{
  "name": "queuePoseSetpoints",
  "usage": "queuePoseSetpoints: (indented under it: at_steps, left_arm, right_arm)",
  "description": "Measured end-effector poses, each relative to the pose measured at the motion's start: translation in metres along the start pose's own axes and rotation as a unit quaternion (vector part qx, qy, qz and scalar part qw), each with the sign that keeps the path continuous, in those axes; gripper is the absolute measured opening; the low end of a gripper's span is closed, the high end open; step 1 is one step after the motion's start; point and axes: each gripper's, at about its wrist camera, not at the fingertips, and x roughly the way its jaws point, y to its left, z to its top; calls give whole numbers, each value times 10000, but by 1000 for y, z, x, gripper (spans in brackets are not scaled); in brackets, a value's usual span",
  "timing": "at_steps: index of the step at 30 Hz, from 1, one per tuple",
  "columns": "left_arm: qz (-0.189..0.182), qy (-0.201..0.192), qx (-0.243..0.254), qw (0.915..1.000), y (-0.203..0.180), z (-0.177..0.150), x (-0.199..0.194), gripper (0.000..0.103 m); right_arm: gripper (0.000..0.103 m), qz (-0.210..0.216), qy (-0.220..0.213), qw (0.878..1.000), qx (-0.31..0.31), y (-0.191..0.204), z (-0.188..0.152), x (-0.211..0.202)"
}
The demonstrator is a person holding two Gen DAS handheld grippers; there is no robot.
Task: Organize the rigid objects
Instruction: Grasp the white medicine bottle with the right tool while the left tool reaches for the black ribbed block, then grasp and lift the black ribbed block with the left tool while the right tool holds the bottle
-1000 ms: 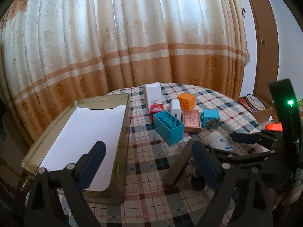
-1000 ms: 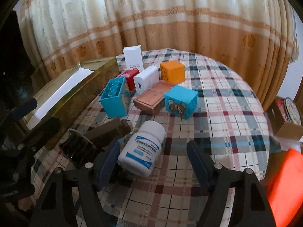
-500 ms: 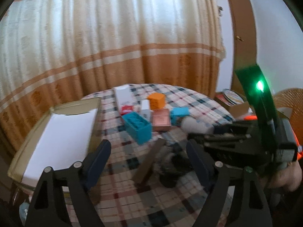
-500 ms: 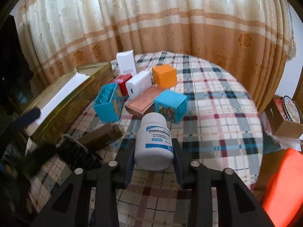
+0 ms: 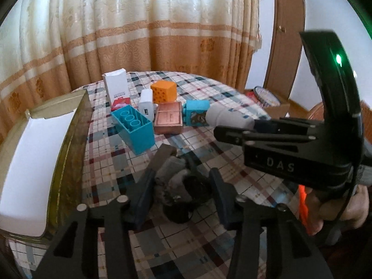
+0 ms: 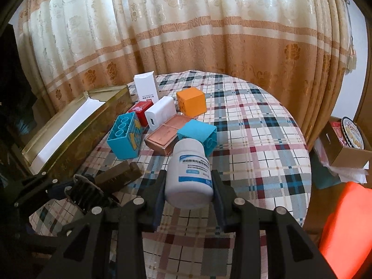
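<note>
Left wrist view: over the checked table [image 5: 232, 97], two grippers work at once.

Risks, as we judge them:
- The tray [image 5: 69, 125] at the table's left edge is empty and its wall stands high. A load carried low could strike the rim.
- The blocks [image 5: 134, 130] sit packed at mid-table, with the bottle's cap just before the blue cube [image 6: 197, 132]. A forward swing could scatter them.
- The right gripper [image 6: 188, 174] has just closed on the bottle [image 6: 189, 174], its pads on the lower body. The wall is smooth and round and the bottle is tilted, so it could slip or twist out.
- The left gripper [image 5: 181, 174] has just been closing. Its jaws are narrow, with the brush [image 5: 172, 181] on the cloth between them. The picture is soft there, so we cannot tell whether the pads press yet. The brush's shape is uneven, and a one-sided touch could skid it away.
- The two grippers are close together, and their frames could collide.

Left wrist view alone shows the brush between the left fingers, the right tool side-on with its green light, and the person's hand [image 5: 344, 204] under it. Right wrist view alone shows both pads on the bottle, its blue label, the brush handle pointing toward the blocks, and the table's bare right half.
</note>
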Motion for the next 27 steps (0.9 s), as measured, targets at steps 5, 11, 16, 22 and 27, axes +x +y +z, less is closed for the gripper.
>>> queuePoseSetpoints:
  at_steps: [5, 11, 16, 22, 27]
  left_arm:
    - [-141, -41, -237, 9996, 11, -1, -5, 45]
    - [-63, -360, -283, 9989, 15, 7, -21, 39]
    - [-99, -138, -442, 9989, 25, 7, -13, 7]
    - [-161, -173, -349, 9991, 21, 4, -19, 23]
    - [-368, -217, -97, 9990, 10, 4, -23, 53]
  right_arm:
    - [39, -35, -91, 9999, 56, -2, 2, -3]
    - [39, -49, -178, 9998, 116, -4, 6, -9]
    - [39, -90, -256, 9996, 15, 0, 7, -14]
    - [39, -89, -225, 9997, 53, 0, 7, -14]
    - [39, -102, -268, 9995, 97, -4, 8, -15]
